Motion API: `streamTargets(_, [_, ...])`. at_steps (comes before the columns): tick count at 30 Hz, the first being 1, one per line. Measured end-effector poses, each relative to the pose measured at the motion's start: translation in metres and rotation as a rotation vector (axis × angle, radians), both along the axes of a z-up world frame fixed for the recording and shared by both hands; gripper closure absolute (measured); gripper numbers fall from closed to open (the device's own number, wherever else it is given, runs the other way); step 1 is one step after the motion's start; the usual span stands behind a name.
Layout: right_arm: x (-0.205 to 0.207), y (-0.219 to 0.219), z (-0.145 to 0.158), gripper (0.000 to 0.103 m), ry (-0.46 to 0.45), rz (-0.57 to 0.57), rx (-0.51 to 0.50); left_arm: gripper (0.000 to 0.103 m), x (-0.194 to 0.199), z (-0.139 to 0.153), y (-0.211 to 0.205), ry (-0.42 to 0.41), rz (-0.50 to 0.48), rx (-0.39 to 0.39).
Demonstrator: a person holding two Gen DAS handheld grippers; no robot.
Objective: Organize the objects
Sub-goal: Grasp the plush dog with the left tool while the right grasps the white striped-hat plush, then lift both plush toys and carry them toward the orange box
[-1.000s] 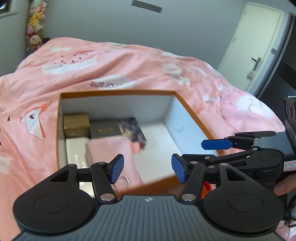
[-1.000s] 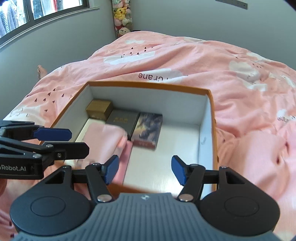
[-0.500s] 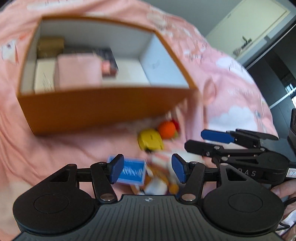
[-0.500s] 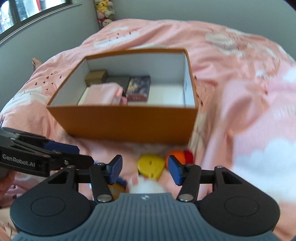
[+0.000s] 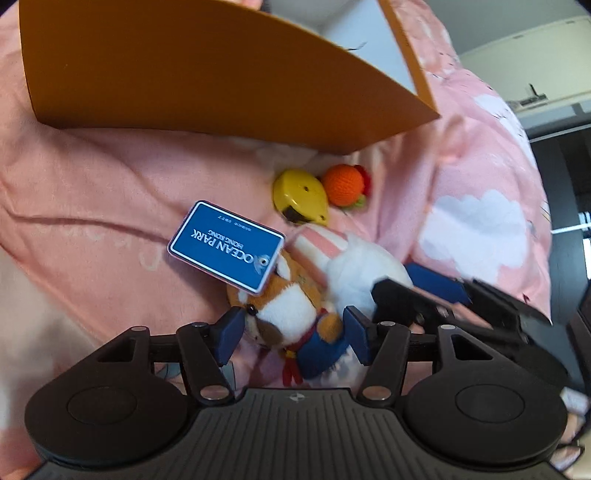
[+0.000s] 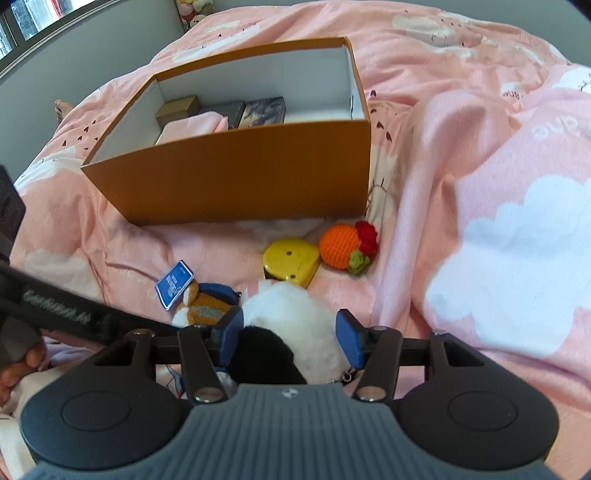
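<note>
I'm in a bedroom at home. Under my claws spreads a bed with a pink duvet (image 6: pixel 461 155) printed with white clouds. Far ahead of my right claw, past the orange box (image 6: pixel 236 173), soft toys (image 6: pixel 192 9) are piled in the corner beside a window (image 6: pixel 33 26). Off to the right of my left claw stands a pale door (image 5: pixel 532 74).

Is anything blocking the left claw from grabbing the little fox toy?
Nothing visible is. The left claw, its jaws opening, already has the fox toy between its fingers. The blue card only rests on the toy's far side.
</note>
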State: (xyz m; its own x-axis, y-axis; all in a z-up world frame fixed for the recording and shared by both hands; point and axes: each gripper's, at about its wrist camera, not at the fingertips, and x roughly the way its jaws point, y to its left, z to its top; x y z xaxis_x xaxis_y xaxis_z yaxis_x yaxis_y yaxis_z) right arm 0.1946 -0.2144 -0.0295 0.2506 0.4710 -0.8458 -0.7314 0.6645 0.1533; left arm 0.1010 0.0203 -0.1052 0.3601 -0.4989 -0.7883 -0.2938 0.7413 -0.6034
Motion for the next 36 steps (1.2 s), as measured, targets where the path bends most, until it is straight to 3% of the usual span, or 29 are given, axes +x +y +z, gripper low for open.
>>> streamTargets(10, [-0.001, 0.002, -0.009, 0.040, 0.019, 0.060, -0.034, 0.031, 0.006, -0.016, -0.009, 0.036, 0.018, 0.042])
streamTargets(15, [-0.002, 0.013, -0.018, 0.033, 0.013, 0.112, -0.081, 0.035, 0.002, -0.007, -0.011, -0.010, -0.009, 0.087])
streamTargets(21, [-0.005, 0.020, -0.012, 0.043, -0.027, 0.144, -0.100, 0.036, -0.005, 0.018, -0.011, -0.103, -0.041, 0.196])
streamTargets(25, [-0.004, 0.020, 0.001, 0.047, -0.040, 0.118, -0.056, 0.036, -0.011, 0.036, -0.002, -0.169, -0.026, 0.247])
streamTargets(29, [0.001, 0.025, 0.017, 0.047, -0.014, 0.096, 0.048, 0.036, -0.015, 0.049, 0.016, -0.198, 0.019, 0.284])
streamTargets(36, [0.013, 0.051, 0.007, 0.047, 0.032, 0.012, 0.152, 0.036, -0.016, 0.043, 0.045, -0.138, 0.054, 0.320])
